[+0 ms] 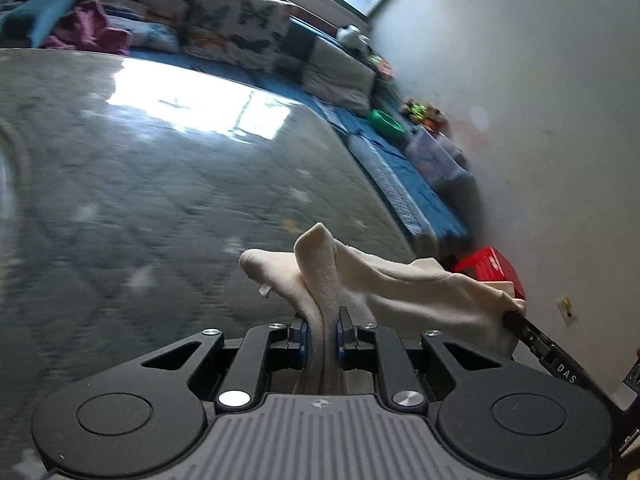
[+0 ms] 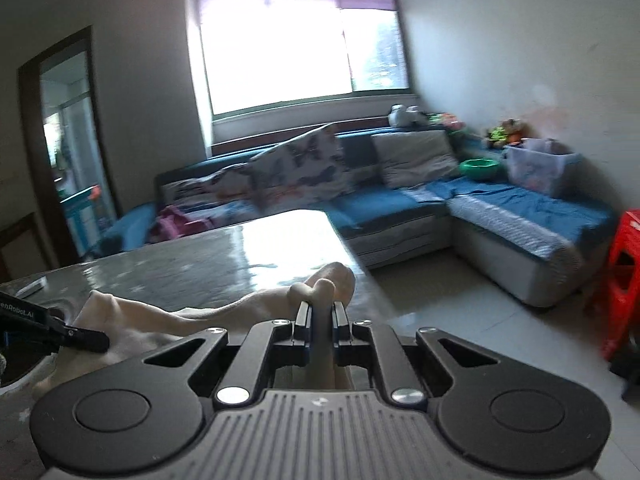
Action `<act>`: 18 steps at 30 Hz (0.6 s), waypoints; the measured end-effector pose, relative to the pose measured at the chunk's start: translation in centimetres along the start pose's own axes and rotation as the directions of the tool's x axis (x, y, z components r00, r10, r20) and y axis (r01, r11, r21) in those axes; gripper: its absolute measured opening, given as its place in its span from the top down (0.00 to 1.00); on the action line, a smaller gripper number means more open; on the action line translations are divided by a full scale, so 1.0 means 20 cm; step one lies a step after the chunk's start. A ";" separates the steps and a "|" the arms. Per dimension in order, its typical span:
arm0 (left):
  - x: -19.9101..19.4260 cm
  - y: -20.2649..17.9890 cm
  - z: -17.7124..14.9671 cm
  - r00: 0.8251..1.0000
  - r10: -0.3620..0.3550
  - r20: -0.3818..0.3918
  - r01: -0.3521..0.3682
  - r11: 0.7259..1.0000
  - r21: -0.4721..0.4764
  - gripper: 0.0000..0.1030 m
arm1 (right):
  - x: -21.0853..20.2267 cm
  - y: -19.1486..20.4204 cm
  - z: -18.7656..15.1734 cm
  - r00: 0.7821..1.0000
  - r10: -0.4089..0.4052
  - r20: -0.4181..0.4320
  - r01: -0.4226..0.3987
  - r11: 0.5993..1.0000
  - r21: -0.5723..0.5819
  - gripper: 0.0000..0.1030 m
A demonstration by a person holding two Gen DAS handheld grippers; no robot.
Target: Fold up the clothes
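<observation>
A cream-white garment [image 1: 400, 284] is stretched between my two grippers above a glossy grey table [image 1: 160, 184]. My left gripper [image 1: 322, 326] is shut on one bunched edge of it, which sticks up between the fingers. My right gripper [image 2: 320, 314] is shut on the other end of the garment [image 2: 208, 316]. The right gripper's finger shows at the right in the left wrist view [image 1: 532, 336]. The left gripper's finger shows at the left in the right wrist view [image 2: 80, 338], clamped on the cloth.
A blue corner sofa [image 2: 400, 204] with butterfly-print cushions [image 2: 296, 168] stands behind the table [image 2: 200, 264]. A red plastic stool [image 2: 624, 276] stands on the tiled floor at right. A clear storage box [image 2: 536, 164] and green bowl [image 2: 478, 168] sit on the sofa.
</observation>
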State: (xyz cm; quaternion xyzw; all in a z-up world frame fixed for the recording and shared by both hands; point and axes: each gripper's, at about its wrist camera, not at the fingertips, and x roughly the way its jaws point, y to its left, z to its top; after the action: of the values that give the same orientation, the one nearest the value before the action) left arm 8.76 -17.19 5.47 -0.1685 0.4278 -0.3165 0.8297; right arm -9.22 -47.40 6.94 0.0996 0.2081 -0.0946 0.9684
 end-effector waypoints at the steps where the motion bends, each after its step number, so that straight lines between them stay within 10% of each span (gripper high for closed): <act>1: 0.03 -0.02 0.00 1.000 -0.008 -0.009 0.008 1.000 0.007 0.86 | 0.00 -0.03 0.00 1.000 -0.016 0.003 0.016 1.000 0.006 0.92; 9: 0.19 -0.06 -0.01 0.995 0.069 -0.069 -0.065 0.996 0.055 0.72 | 0.06 -0.17 -0.07 0.992 -0.114 -0.047 0.116 0.993 0.030 0.88; 18: 0.12 -0.08 0.04 0.993 0.114 0.006 -0.115 0.990 0.088 0.62 | 0.18 -0.08 -0.09 0.993 -0.028 -0.110 0.029 1.000 0.005 0.86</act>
State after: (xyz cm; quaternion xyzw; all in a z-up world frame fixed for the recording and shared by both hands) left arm 9.89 -19.93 5.47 -0.1072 0.4219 -0.2867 0.8534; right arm -6.97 -49.15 3.59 0.1049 0.2624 -0.1034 0.9537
